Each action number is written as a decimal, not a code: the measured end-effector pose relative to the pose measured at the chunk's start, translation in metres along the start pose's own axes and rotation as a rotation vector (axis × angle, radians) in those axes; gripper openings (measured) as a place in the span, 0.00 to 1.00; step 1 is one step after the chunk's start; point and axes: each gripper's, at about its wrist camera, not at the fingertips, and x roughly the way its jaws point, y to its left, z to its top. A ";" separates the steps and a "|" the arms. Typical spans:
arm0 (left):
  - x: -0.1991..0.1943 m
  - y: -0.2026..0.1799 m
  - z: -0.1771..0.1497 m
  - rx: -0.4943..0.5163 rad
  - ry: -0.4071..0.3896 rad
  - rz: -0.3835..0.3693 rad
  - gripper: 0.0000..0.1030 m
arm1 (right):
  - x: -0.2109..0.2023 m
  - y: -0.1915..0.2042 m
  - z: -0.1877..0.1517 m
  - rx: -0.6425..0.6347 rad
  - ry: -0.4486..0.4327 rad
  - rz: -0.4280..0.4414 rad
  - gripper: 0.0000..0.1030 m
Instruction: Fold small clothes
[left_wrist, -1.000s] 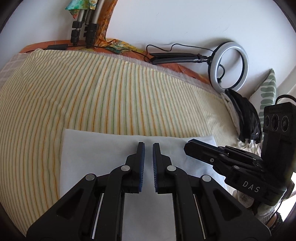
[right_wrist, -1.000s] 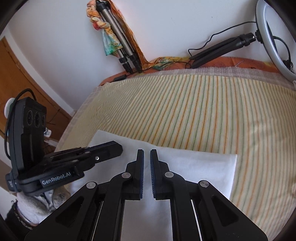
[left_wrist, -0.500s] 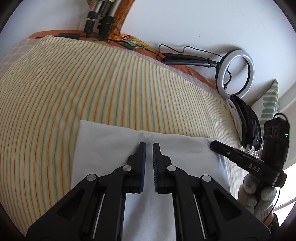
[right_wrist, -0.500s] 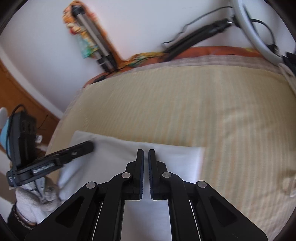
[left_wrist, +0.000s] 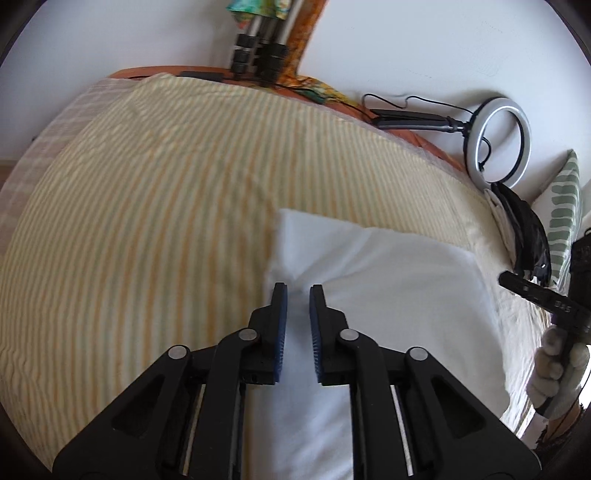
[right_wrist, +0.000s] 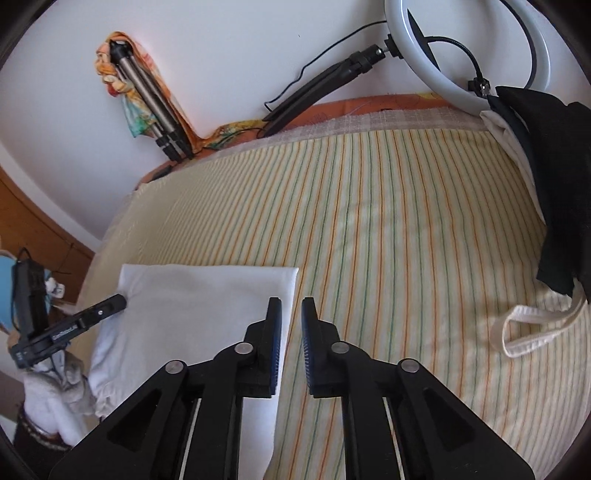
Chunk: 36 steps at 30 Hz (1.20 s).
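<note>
Left gripper (left_wrist: 294, 292): jaws slightly parted, over the left edge of the white garment (left_wrist: 388, 295), fabric bunched there; actual pinch cannot be told. Right gripper (right_wrist: 291, 308): jaws released, straddling its right edge. Garment: folded rectangle, frame lower left, on striped bed (right_wrist: 388, 229). Further folds judged remaining. Near edge hidden.

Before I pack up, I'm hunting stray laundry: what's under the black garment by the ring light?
A white garment pokes out beneath the black garment; below them, the striped sheet. Anything deeper is covered.
</note>
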 end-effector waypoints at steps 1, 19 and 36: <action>-0.003 0.006 -0.003 -0.008 0.000 0.013 0.17 | -0.001 0.000 -0.002 0.007 0.000 0.012 0.20; -0.045 0.056 -0.044 -0.277 0.031 -0.209 0.50 | -0.032 -0.028 -0.071 0.109 -0.057 0.181 0.34; -0.018 0.049 -0.036 -0.293 0.074 -0.292 0.50 | 0.000 -0.035 -0.070 0.214 -0.045 0.318 0.37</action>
